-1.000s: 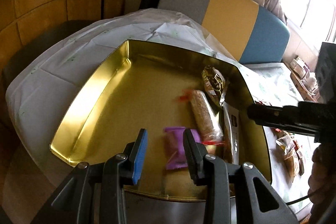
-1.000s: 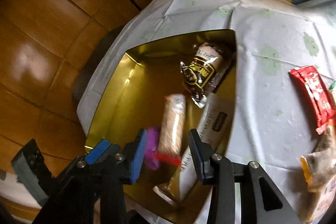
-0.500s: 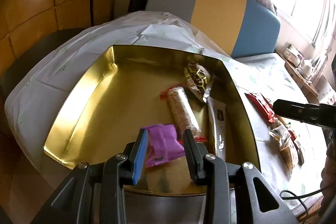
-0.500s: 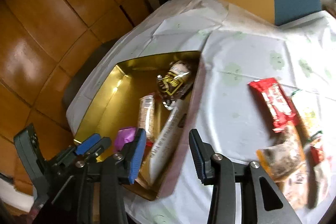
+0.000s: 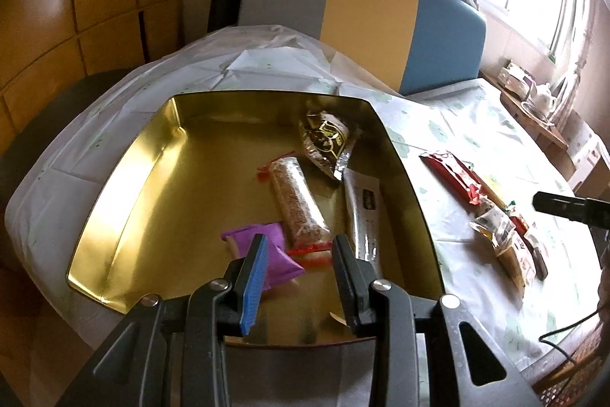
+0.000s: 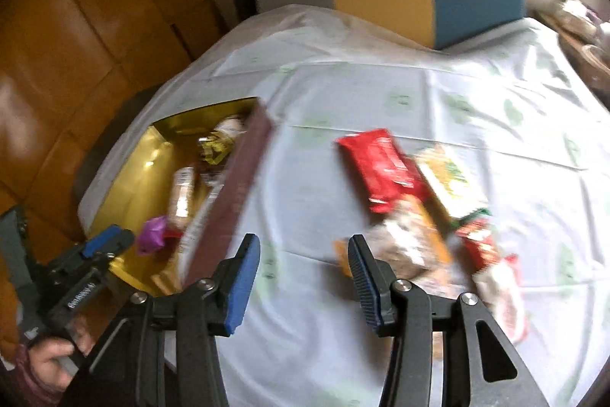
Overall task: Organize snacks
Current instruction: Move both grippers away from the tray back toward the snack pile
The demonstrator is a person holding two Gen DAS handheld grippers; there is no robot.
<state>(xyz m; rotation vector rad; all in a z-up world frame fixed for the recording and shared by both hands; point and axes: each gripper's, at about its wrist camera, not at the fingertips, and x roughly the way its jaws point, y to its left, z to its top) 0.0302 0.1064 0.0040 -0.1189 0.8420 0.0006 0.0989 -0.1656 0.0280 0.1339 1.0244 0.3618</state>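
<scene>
Gold tin [image 5: 126, 201] sits on the table's left end, on the white tablecloth [image 6: 343, 94]. Four snacks inside it: purple packet [image 5: 280, 254] at the near side, clear-wrapped grain bar [image 5: 299, 205] with red ends just beside it, dark brown-and-gold packet [image 5: 326, 140] toward the far wall, long white packet [image 5: 364, 216] along the right wall.

Left gripper [image 5: 299, 256] hovers over the tin's near edge, jaws spread, nothing between them; purple packet lies under the blue-padded finger, contact can't be told.

Right gripper [image 6: 305, 273] is over bare cloth right of the tin, jaws wide apart, empty. View is motion-blurred.

Loose snacks are clustered on the cloth, well apart from the tin: red packet [image 6: 379, 166] farthest back, yellow-green packet [image 6: 451, 178] beside it, orange-edged clear packet [image 6: 410, 243] nearest the right finger, small red packets [image 6: 480, 246] further right.

Striped grey/yellow/blue chair back [image 5: 366, 18] stands behind the table.
</scene>
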